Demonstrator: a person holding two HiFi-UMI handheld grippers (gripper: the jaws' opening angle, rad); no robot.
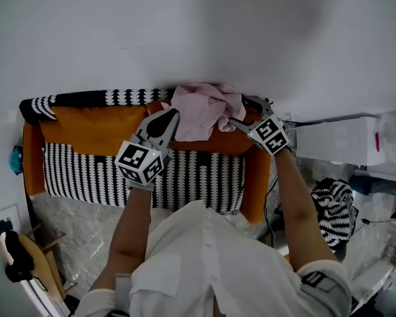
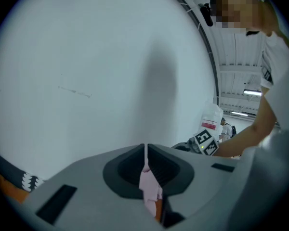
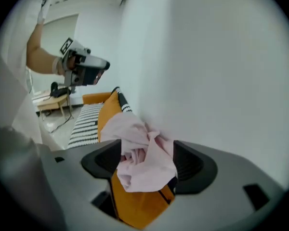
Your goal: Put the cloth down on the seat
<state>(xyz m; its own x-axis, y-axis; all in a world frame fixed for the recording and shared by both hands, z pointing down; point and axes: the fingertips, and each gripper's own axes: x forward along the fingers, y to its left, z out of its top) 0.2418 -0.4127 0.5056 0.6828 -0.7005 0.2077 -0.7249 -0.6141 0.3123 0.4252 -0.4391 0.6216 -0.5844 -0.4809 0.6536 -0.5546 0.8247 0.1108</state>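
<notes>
A crumpled pink cloth [image 1: 199,109] hangs in the air over the back of a small sofa. The sofa has an orange back cushion [image 1: 92,127] and a black-and-white patterned seat [image 1: 92,174]. My left gripper [image 1: 173,115] is shut on the cloth's left edge, and a thin pink fold [image 2: 149,186] is pinched between its jaws. My right gripper [image 1: 237,115] is at the cloth's right side with its jaws wide apart. The bunched cloth [image 3: 142,158] lies loosely between them, above the orange cushion [image 3: 135,206].
A white wall [image 1: 185,32] rises right behind the sofa. To the right are a white box [image 1: 343,140], cables and a striped bag [image 1: 333,207] on the floor. A wooden piece of furniture [image 1: 36,263] stands at lower left. The orange sofa arm [image 1: 257,190] is beside my right forearm.
</notes>
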